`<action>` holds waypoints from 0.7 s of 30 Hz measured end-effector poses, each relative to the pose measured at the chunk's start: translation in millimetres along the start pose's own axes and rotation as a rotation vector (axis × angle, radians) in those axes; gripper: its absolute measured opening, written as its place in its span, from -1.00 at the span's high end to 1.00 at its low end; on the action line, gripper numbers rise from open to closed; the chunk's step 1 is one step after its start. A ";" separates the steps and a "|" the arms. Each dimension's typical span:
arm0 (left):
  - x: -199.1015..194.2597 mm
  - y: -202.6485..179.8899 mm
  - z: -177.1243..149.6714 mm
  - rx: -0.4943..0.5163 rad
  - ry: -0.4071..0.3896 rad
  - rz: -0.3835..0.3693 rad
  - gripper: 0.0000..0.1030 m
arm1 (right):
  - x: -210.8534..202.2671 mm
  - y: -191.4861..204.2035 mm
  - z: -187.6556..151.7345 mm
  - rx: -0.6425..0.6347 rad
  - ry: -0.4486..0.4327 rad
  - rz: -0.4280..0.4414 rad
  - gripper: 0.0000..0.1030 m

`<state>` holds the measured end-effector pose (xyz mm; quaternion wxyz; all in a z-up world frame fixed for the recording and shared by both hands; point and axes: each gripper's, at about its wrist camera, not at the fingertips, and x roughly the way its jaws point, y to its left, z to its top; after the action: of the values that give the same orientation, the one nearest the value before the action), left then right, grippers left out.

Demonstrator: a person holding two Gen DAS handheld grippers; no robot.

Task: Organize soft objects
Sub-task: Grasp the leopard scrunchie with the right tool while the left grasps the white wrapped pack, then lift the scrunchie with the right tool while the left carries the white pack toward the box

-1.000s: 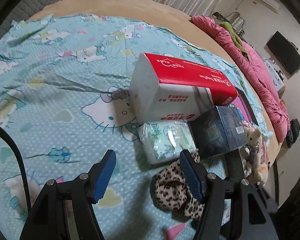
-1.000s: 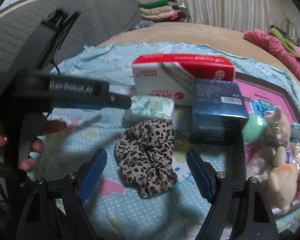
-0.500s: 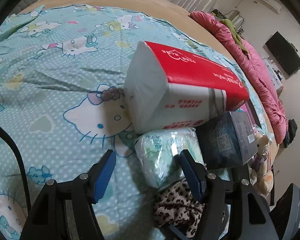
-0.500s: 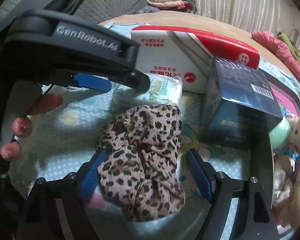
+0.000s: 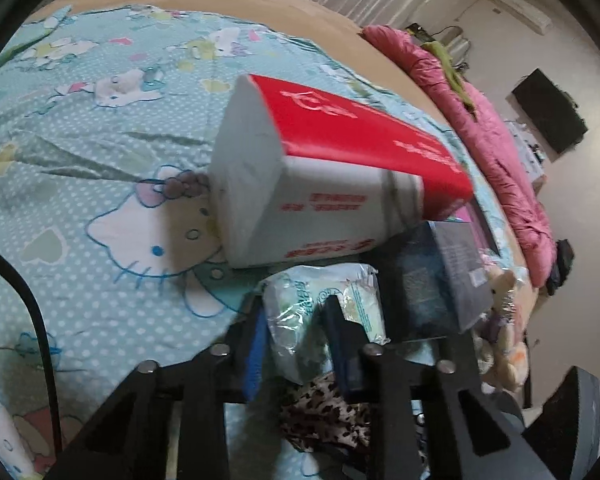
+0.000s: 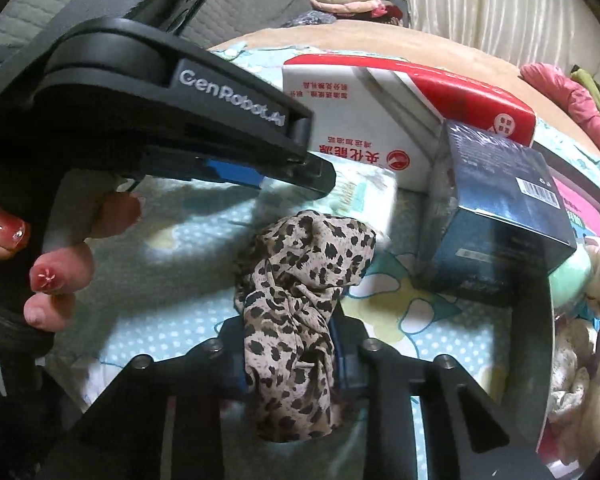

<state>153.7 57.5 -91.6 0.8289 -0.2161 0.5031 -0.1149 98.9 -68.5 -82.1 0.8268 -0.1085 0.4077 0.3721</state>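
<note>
Where jaws close, bunched leopard-print scrunchie (image 6: 296,300)

The left claw (image 5: 296,332) points steeply down, its jaws closing, with blue pads pressing both sides of a soft plastic-wrapped pack (image 5: 324,304). In the right wrist view this same claw reaches in from the upper left, its black body carried by a hand (image 6: 56,256) whose fingers (image 6: 62,266) curl round the grip, nails painted red. The right claw (image 6: 288,344) also tilts down, jaws closing tight on a bunched leopard-print cloth (image 6: 296,308) that fills the narrow gap between its pads. The two claws sit just beside each other.
</note>
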 end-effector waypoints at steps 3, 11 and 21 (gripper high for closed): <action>-5.6 -7.6 -1.5 0.039 -0.027 0.019 0.59 | -5.9 -10.1 0.9 0.022 -0.005 0.008 0.52; -40.0 -25.0 -3.1 0.084 -0.118 0.081 0.68 | -28.6 -26.2 4.2 0.057 -0.064 0.015 0.55; -74.5 -37.3 -13.2 0.109 -0.170 0.136 0.70 | -61.9 -16.0 -5.4 0.066 -0.128 0.022 0.55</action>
<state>108.2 51.8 -20.8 0.8848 -0.1449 0.4377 -0.0671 82.8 -115.0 -40.8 0.8501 -0.0530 0.3672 0.3737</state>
